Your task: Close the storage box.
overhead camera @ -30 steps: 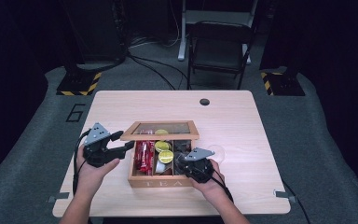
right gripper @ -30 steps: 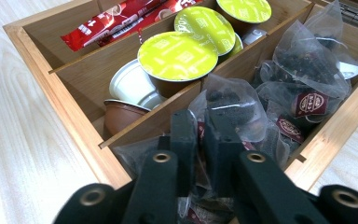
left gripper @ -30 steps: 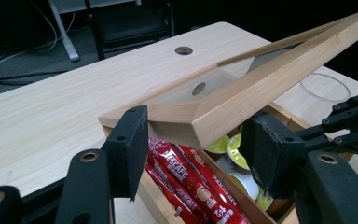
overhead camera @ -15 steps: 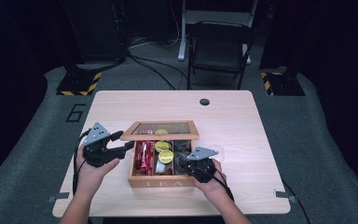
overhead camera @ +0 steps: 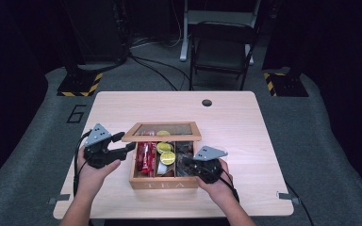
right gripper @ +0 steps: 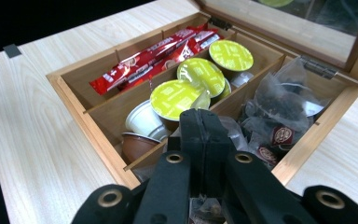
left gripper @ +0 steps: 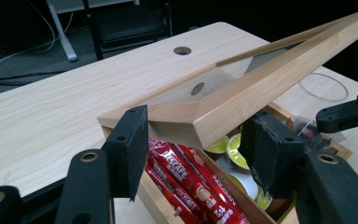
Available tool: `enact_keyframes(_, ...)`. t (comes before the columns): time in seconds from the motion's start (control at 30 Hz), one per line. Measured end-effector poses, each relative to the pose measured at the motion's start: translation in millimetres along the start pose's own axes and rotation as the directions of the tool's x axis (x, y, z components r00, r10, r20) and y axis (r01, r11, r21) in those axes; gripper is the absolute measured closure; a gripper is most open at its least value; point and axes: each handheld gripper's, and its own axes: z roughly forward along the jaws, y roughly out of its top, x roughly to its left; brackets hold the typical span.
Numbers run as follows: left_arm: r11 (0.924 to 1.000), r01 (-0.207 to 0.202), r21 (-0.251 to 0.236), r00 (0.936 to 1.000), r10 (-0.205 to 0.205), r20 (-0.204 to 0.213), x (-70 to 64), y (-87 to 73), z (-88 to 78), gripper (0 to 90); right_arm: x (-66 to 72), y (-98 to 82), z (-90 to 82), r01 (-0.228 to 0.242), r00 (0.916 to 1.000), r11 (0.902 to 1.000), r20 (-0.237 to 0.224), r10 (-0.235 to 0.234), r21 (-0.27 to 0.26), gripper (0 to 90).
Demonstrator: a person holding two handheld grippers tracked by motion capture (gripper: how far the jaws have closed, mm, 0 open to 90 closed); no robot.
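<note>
A: Where is the box (overhead camera: pixel 164 181)?

B: On the table (overhead camera: pixel 245 127), near the person's edge, between the two hands. Its lid (overhead camera: pixel 162 132) stands open, tilted up toward the far side.

A: And the left gripper (overhead camera: pixel 122 147)?

B: At the box's left side. In the left gripper view its jaws stand on either side of the lid's near corner (left gripper: pixel 200 119), partly open. Whether the pads (left gripper: pixel 131 149) press the wood, I cannot tell; the corner sits between them.

A: The right gripper (overhead camera: pixel 188 164)?

B: Over the box's right compartment, near the front wall. Its jaws have just closed, and in the right gripper view they meet flat together (right gripper: pixel 203 133). A bit of clear wrapping shows at their base, but I cannot tell whether a tea bag is pinched.

A: What lies inside?

B: Red sticks (right gripper: pixel 156 56) in the left compartment, green-topped pods (right gripper: pixel 200 77) in the middle one, and clear tea bags (right gripper: pixel 279 109) in the right one, just beyond the right gripper's tips.
</note>
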Motion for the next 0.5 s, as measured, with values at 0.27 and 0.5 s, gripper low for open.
enact_keyframes(0.27,1.0,0.003,-0.005,1.0,-0.003,-0.001,1.0,1.0,0.3,42.4,-5.1,2.5,-12.5,-0.007,0.9998,0.9996,0.021,0.007,-0.029,90.0)
enact_keyframes(0.5,1.0,0.006,-0.006,1.0,-0.006,0.001,1.4,1.6,0.5,42.4,-9.3,3.1,-20.7,-0.02,0.9993,0.999,0.032,0.022,-0.039,90.0)
